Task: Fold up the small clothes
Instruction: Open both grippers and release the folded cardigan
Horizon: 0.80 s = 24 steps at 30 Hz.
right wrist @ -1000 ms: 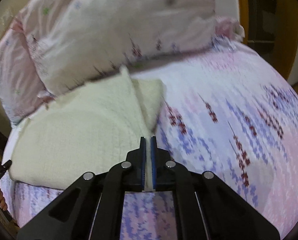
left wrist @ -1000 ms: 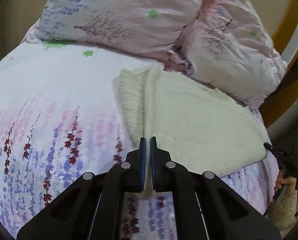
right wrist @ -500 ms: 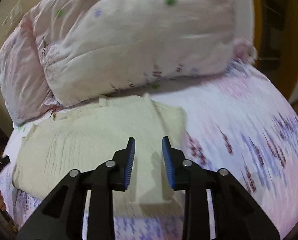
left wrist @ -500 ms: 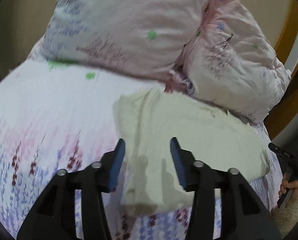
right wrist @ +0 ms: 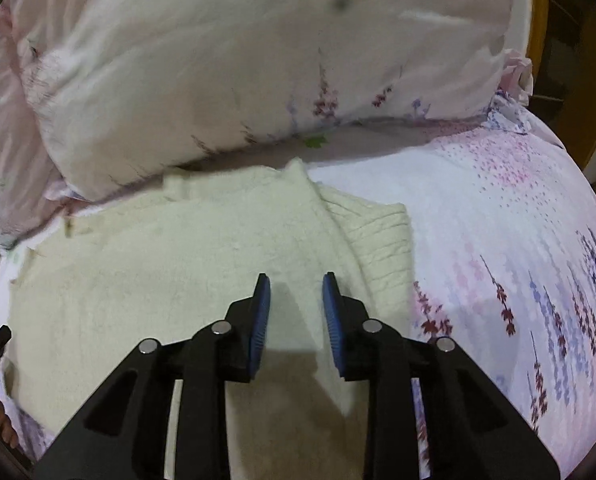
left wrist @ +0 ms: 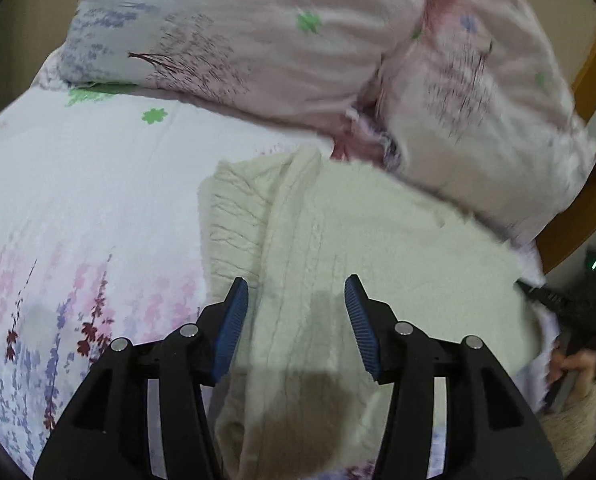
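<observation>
Since a second ago we release the cream knit sweater (left wrist: 398, 248) | left gripper (left wrist: 296, 300), right gripper (right wrist: 296, 296) jaws spread, empty | no readable writing | sweater lies flat across floral bedsheet (left wrist: 78, 200).

Cream knit garment (left wrist: 378, 248) folded flat

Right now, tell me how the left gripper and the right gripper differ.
The left gripper is spread wide, while the right gripper is open more narrowly. The left gripper hovers beside the cream sweater's ribbed folded edge near the floral bedsheet; the right gripper sits further in over its plain fleecy part. Both have blue pads, hold nothing and point toward the pillows.
</observation>
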Each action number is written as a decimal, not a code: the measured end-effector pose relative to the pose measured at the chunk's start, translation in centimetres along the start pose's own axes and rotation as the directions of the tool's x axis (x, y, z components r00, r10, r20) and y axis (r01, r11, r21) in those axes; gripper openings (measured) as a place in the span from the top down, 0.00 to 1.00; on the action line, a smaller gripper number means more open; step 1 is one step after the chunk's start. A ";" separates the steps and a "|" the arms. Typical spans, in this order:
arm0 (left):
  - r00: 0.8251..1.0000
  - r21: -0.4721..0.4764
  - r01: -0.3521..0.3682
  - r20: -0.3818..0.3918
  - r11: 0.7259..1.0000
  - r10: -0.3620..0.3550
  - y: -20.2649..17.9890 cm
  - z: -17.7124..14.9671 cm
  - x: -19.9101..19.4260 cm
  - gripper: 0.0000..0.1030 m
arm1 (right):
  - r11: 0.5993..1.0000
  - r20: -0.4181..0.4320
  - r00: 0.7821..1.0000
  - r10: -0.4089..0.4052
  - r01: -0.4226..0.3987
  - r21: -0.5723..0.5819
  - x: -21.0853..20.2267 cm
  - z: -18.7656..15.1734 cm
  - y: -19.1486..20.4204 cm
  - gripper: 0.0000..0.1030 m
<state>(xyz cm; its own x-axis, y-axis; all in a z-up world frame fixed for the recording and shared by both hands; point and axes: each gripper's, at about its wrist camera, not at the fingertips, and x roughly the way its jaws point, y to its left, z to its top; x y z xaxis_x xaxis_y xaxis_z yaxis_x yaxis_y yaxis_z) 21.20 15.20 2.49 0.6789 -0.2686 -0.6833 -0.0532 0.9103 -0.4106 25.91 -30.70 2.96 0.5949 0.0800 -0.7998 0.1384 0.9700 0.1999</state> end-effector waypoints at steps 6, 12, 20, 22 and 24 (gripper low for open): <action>0.999 -0.169 0.043 0.029 0.985 -0.039 3.6 0.5 -1.5 0.37 | 0.977 0.023 0.990 0.139 -0.133 -0.164 -2.9 -1.6 6.5 0.58; 0.995 -0.287 0.087 -0.022 0.954 -0.097 5.1 0.1 -0.3 0.37 | 0.945 -0.011 0.986 0.169 -0.165 -0.283 -2.0 -3.3 11.7 0.58; 0.988 -0.335 0.143 0.002 0.931 -0.152 4.9 0.0 0.3 0.37 | 0.923 -0.003 0.995 0.104 -0.097 -0.373 0.0 -4.6 15.3 0.55; 0.986 -0.342 0.159 0.005 0.926 -0.167 4.7 0.0 0.6 0.37 | 0.913 0.035 0.996 0.083 -0.062 -0.404 0.0 -5.2 15.7 0.55; 0.982 -0.356 0.180 0.005 0.917 -0.190 4.5 0.0 0.9 0.37 | 0.912 0.030 0.996 0.081 -0.062 -0.406 0.0 -5.1 15.8 0.55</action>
<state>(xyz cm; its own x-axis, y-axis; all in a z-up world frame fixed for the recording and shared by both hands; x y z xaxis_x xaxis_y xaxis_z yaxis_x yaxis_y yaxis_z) 21.63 19.07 0.02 0.6807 -0.4349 -0.5895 -0.1873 0.6747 -0.7140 24.03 -14.23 3.21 0.6280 0.1515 -0.7634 -0.2324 0.9726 0.0018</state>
